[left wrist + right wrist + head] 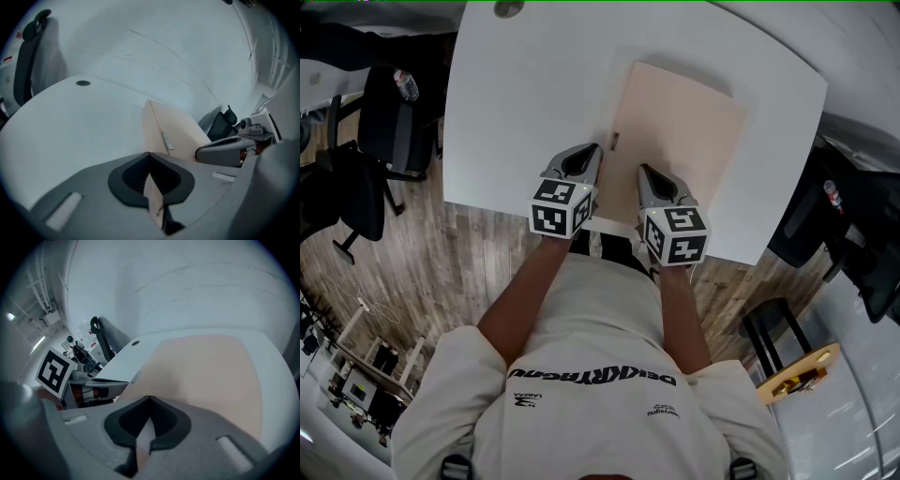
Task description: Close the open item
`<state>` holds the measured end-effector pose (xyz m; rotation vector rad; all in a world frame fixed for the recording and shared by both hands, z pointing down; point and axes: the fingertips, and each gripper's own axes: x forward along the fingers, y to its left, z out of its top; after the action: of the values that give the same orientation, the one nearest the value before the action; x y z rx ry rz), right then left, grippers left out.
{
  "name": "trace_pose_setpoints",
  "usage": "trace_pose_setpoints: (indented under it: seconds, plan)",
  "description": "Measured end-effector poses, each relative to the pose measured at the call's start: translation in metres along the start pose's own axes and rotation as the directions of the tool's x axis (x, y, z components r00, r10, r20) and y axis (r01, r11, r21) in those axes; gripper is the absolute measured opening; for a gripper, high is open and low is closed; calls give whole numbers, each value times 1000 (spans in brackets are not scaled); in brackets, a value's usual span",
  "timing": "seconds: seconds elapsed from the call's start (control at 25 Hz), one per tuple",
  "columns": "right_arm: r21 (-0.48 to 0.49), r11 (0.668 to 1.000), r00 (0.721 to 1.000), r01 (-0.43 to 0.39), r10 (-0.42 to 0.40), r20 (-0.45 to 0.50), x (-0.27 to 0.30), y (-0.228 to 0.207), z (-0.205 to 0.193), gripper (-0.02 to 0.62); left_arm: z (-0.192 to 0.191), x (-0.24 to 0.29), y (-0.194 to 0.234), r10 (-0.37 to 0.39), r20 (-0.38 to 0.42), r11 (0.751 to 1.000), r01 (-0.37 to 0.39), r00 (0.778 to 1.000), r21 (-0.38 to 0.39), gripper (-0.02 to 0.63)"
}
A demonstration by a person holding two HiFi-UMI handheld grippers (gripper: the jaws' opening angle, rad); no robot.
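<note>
Folder, beige and flat, lay by the near edge of the white surface; left gripper sat at its near left corner, jaws pressed together; right gripper rested over its near edge, jaws likewise together.

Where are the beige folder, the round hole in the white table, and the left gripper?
Beige card folder (684,131), head view, cover's middle.
Dark round table hole (508,8), head view, its centre.
Left gripper (596,152), head view, between its fingertips.
</note>
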<state>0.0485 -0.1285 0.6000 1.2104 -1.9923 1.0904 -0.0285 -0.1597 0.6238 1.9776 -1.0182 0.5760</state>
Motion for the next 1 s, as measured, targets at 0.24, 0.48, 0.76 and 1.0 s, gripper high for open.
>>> trace_pose_setpoints:
  seconds: [0.24, 0.48, 0.76, 1.0]
  plan:
    - [-3, 1000, 1000, 4, -4, -5, 1, -2, -1, -2, -1, 1, -2, 2, 1, 1000, -2, 1000, 3, -5]
    - [-6, 1000, 1000, 8, -8, -1, 0, -2, 0, -1, 0, -2, -3, -2, 1, 1000, 2, 1000, 6, -3]
    - [-6, 1000, 1000, 10, -10, 3, -3, 0, 2, 0, 1, -6, -6, -6, 8, 1000, 6, 1000, 10, -2]
    - [-23, 1000, 1000, 16, -15, 24, -8, 1, 7, 0, 5, -9, -9, -10, 22, 1000, 10, 1000, 9, -2]
